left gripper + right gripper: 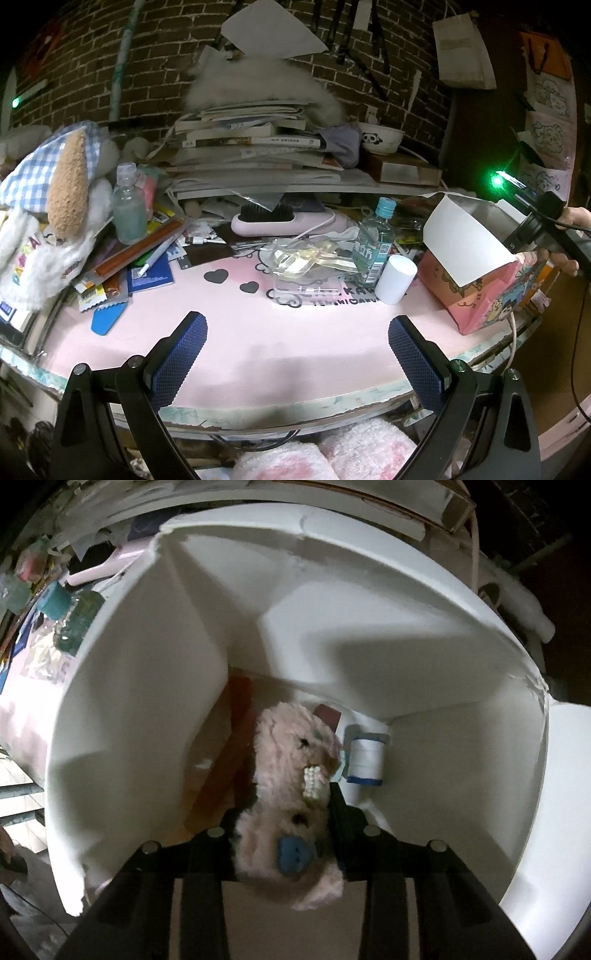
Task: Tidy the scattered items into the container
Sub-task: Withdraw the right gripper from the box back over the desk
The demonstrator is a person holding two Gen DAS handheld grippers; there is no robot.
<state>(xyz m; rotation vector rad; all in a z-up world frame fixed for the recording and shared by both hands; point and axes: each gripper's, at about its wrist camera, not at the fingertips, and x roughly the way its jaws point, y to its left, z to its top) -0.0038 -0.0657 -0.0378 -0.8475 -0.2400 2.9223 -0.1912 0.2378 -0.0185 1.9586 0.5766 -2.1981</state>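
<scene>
Surface: a desk covered by a pink mat (258,332) printed with black hearts and lettering, its near edge worn and peeling. The near half of the mat is bare; the far half is crowded. At far left sits a plush dog (55,206) in a blue checked cap, with a clear bottle (127,206) just beside it and a heap of snack packets and a pen (157,254) spilling toward the mat. At centre, a pink hairbrush (266,221) lies behind crumpled clear wrapping, and a blue-capped glass bottle (375,240) stands close to a white cylinder (395,278). A sagging stack of books and papers (251,144) rises along the far edge, with a panda-print bowl (380,138) to its right.

Room: dim, with a dark brick wall (147,74) behind, drawings pinned at far right.

Container: a pink cartoon-printed paper box (487,291) with white flaps raised stands at the right edge of the desk. The right wrist view looks steeply down into its white interior (369,646), where a white spool with blue ends (367,758) and an orange-red packet (236,738) already lie.

Left gripper (295,354): spread wide over the bare near mat, nothing between its blue pads.

Right gripper (290,797): inside the box mouth, a pink plush toy (291,794) with a blue button nose between its black fingers. Whether the pads press the plush cannot be told.
</scene>
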